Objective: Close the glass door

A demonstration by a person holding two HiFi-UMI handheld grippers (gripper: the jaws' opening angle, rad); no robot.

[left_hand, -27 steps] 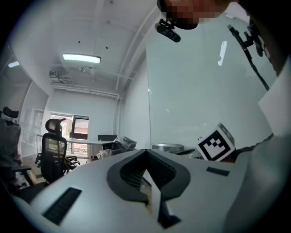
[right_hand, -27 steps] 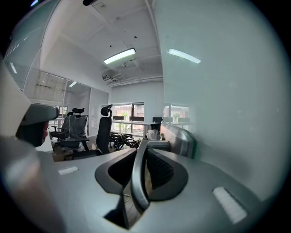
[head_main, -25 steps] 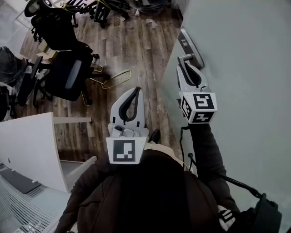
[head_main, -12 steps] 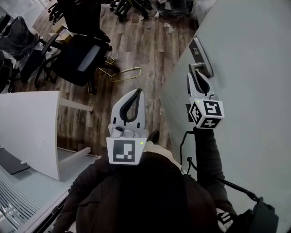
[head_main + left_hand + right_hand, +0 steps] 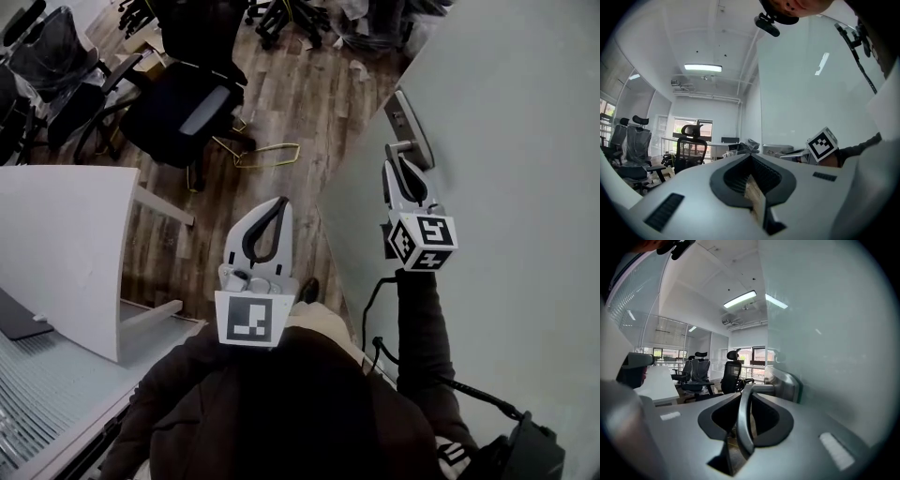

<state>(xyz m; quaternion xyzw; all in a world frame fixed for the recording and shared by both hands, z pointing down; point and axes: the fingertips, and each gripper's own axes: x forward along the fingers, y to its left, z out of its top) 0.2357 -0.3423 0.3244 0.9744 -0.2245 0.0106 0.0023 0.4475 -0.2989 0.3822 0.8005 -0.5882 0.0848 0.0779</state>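
- Glass door stood open on the person's right, its edge over the wood floor.
- Right gripper was clamped on the lever handle; I'd swing it steadily, keeping the grip square, no twisting.
- Left gripper hung closed and empty.

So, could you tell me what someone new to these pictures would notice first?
The right gripper, at the right of the head view, is closed on the lever handle of a frosted glass door that fills that side. The left gripper is held shut and empty in front of the person, above a wooden floor with black office chairs at upper left.
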